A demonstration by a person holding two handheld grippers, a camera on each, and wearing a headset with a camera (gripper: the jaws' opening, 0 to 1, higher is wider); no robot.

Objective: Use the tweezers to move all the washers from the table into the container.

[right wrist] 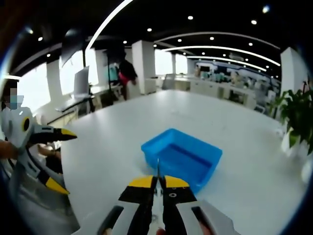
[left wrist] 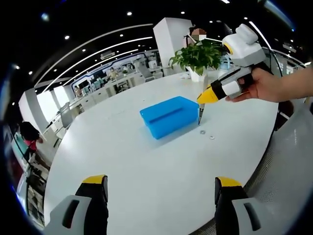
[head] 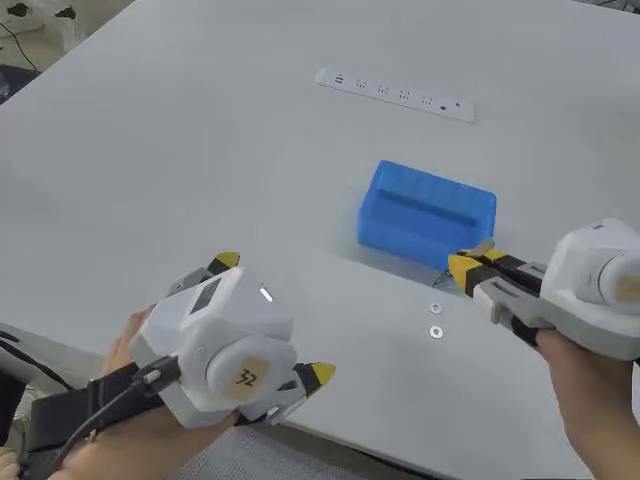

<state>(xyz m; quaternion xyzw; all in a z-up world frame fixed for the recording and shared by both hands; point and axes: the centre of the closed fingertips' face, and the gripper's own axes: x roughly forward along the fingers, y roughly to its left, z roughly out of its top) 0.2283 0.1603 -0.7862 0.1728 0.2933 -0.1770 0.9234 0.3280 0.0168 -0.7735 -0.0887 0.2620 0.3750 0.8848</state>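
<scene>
A blue container (head: 425, 215) (left wrist: 168, 115) (right wrist: 182, 156) stands open on the white table (head: 200, 170). Two small washers (head: 436, 309) (head: 436, 331) lie just in front of it, and the left gripper view shows both washers (left wrist: 202, 131) (left wrist: 212, 137) too. My right gripper (head: 466, 266) (left wrist: 214, 94) (right wrist: 157, 183) is shut on thin tweezers (head: 440, 281) (left wrist: 200, 115) (right wrist: 158, 169), whose tip hangs just above the washers beside the container's near corner. I cannot tell whether the tip holds anything. My left gripper (head: 274, 318) (left wrist: 161, 188) is open and empty near the table's front edge, left of the container.
A white power strip (head: 395, 95) lies behind the container. A potted plant (left wrist: 198, 56) stands at the table's far side. The table's front edge (head: 330, 440) runs just below my left gripper. The left gripper (right wrist: 49, 156) appears at the left of the right gripper view.
</scene>
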